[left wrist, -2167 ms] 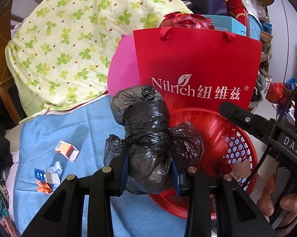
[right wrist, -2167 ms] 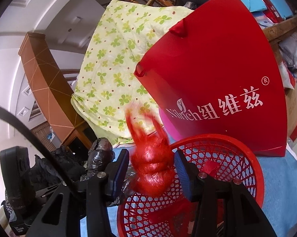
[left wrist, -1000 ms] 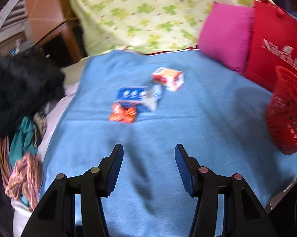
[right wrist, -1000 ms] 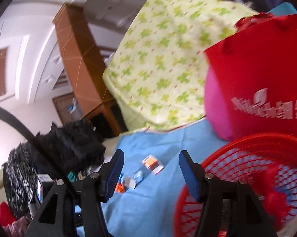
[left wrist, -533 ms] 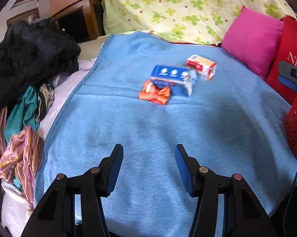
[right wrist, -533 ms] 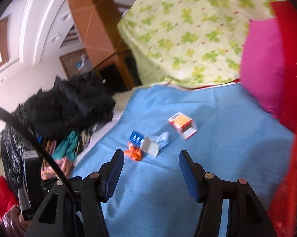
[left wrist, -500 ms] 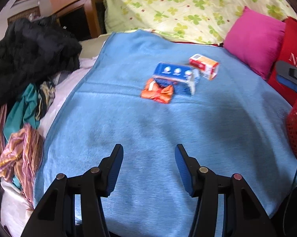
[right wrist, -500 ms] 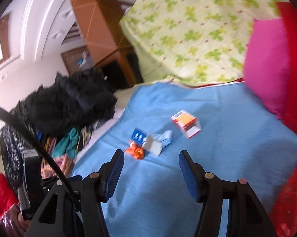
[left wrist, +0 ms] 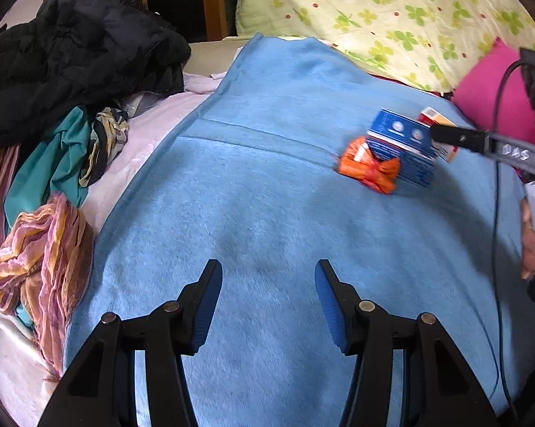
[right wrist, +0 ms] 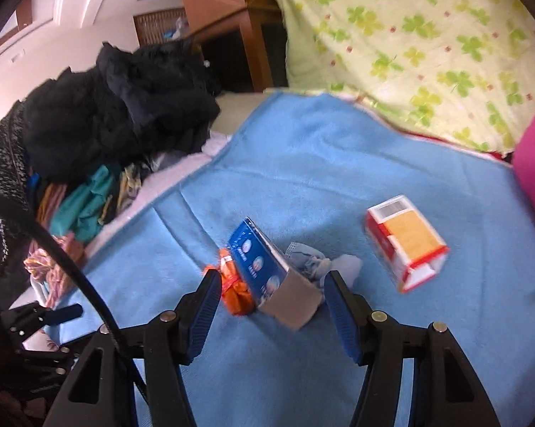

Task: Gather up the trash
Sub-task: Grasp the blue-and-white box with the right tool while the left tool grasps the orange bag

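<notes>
We bring the right gripper (right wrist: 269, 299), jaws widening and empty, toward the blue box (right wrist: 263, 270); the orange wrapper (right wrist: 233, 290) seems to touch it. Our left gripper (left wrist: 265, 299) hangs half-open nearer us.

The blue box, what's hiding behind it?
Behind the blue box lies crumpled pale blue paper, partly visible. The box covers the rest of it. An orange wrapper sits against its other side.

Blue blanket (left wrist: 267, 185) across bed. Clover-print quilt (right wrist: 427, 42) heaped far right, pink cushion (left wrist: 488, 103) beside. Dark clothes pile (right wrist: 125, 106) left. Wooden headboard (right wrist: 224, 10) far. Pale wall (right wrist: 36, 46), daylight.
</notes>
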